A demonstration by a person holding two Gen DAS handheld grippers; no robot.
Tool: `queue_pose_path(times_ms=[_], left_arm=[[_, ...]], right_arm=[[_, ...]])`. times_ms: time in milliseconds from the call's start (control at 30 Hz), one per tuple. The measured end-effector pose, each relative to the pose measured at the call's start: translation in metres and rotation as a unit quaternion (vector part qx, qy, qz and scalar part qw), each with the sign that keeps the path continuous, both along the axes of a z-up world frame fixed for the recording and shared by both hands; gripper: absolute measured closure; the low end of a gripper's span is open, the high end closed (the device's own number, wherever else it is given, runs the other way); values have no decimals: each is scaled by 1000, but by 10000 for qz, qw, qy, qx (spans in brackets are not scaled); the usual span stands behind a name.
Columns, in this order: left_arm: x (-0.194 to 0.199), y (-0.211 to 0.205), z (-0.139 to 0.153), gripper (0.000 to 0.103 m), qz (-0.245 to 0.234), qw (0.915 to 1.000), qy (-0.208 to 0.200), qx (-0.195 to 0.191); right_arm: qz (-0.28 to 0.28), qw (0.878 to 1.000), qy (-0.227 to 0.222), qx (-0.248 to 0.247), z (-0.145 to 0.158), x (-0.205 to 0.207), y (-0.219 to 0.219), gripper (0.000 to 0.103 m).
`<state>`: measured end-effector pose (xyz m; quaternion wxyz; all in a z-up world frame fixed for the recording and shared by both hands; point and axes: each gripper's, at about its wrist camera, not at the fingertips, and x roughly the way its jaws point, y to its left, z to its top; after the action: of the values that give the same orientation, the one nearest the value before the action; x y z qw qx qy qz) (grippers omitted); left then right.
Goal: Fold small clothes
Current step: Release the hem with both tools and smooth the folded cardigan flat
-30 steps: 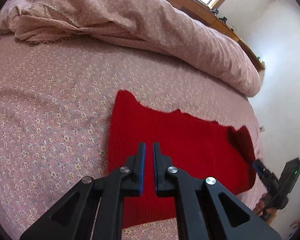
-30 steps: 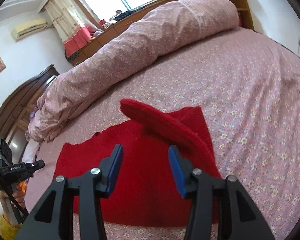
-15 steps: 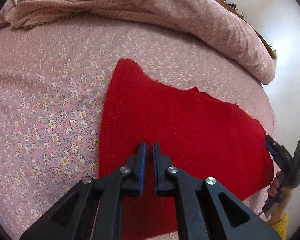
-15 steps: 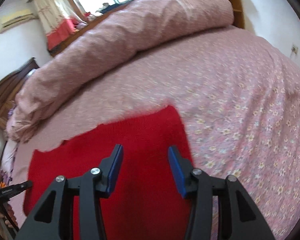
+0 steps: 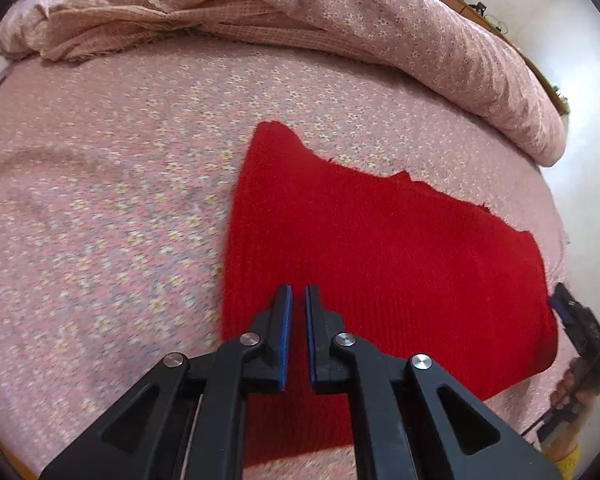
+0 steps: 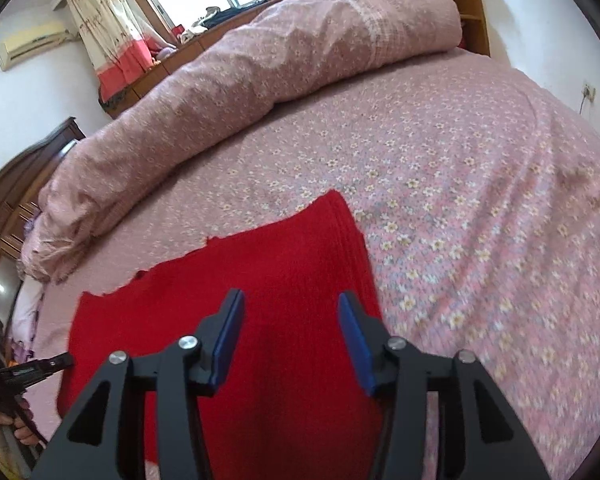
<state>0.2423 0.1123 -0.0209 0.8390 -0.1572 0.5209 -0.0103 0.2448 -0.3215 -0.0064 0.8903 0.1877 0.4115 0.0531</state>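
Red ribbed knit garment. Pink bedsheet, small pale floral print. Duvet dusty pink, similar floral print. Black grippers, blue pads. Curtain cream, apparently red-hemmed.

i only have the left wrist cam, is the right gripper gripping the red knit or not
Observer: No. In the right wrist view the right gripper has its jaws apart and opening, with nothing pinched. The red knit lies flat below it.
Operator: is the knit's right edge doubled over
Observer: That edge shows several stacked ridges, which suggests layers, though I cannot be sure.
Operator: where does my gripper sit from over there
Observer: The left gripper shows at the knit's left edge, near its front corner. I cannot tell whether it touches.
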Motion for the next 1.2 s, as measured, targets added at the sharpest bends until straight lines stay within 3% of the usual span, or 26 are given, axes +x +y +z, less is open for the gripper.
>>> queue_pose_path(times_ms=[400, 633, 867, 1200], left_arm=[[-58, 6, 19, 101, 174, 9967, -3, 788], [-81, 0, 12, 100, 188, 9952, 59, 956], [-89, -10, 3, 97, 156, 9936, 87, 1117], [-85, -10, -4, 95, 202, 9931, 128, 1147]], right_arm=[[-53, 9998, 60, 165, 10, -76, -2, 36], [-147, 9989, 308, 310, -12, -108, 0, 32], [-409, 9929, 685, 885, -45, -110, -5, 32], [-408, 9860, 715, 1450, -59, -91, 6, 29]])
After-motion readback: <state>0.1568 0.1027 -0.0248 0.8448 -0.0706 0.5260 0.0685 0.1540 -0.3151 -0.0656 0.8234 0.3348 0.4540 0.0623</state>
